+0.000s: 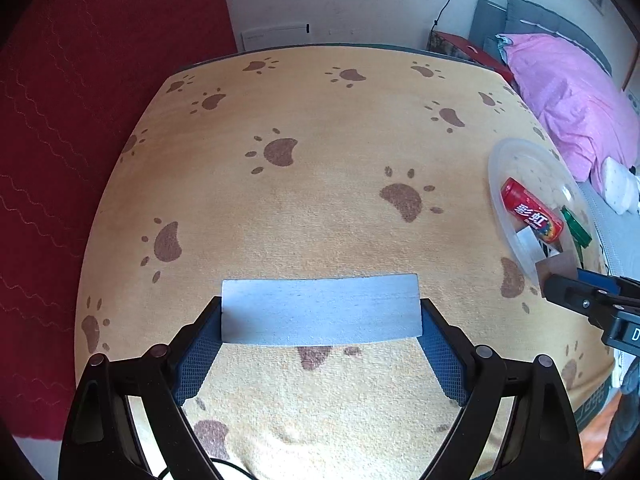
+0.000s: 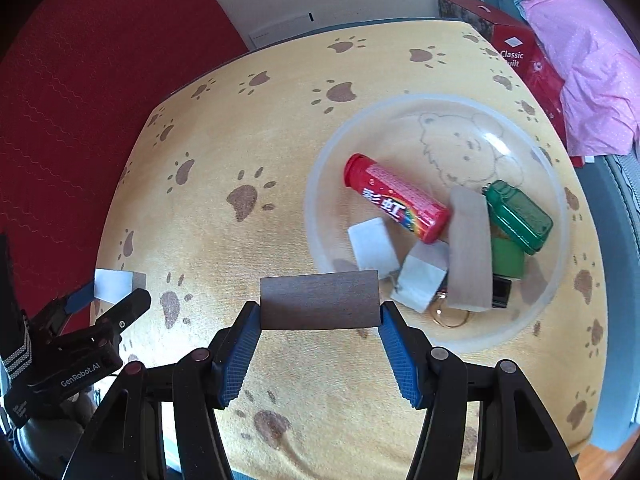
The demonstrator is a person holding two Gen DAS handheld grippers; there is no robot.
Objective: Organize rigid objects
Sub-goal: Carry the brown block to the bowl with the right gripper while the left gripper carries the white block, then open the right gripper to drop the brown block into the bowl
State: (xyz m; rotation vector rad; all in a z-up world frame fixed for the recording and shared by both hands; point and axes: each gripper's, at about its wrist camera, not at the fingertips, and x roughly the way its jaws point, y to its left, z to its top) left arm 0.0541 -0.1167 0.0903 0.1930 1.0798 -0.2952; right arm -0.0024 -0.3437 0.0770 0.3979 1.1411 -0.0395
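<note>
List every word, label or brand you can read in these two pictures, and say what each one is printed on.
"彩虹": red tube in the clear bowl; smaller print too small to read.
"Classic" and part of "Quilt": red box beyond the table.
"GenRobot.AI": body of the left gripper.
"D": cut off, on the right gripper.

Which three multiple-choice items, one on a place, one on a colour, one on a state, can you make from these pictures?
1. Where does the red tube lie?
A. In the clear bowl
B. On the bare cloth
C. On the floor

2. What colour is the block in the right tongs?
A. Pale grey
B. Dark brown
C. Green

3. How are the left tongs?
A. Empty and open
B. Shut with nothing between
C. Closed on a pale grey block

Answers: 1 A, the tube rests inside the bowl; 2 B, the wood is dark brown; 3 C, both pads press its ends.
</note>
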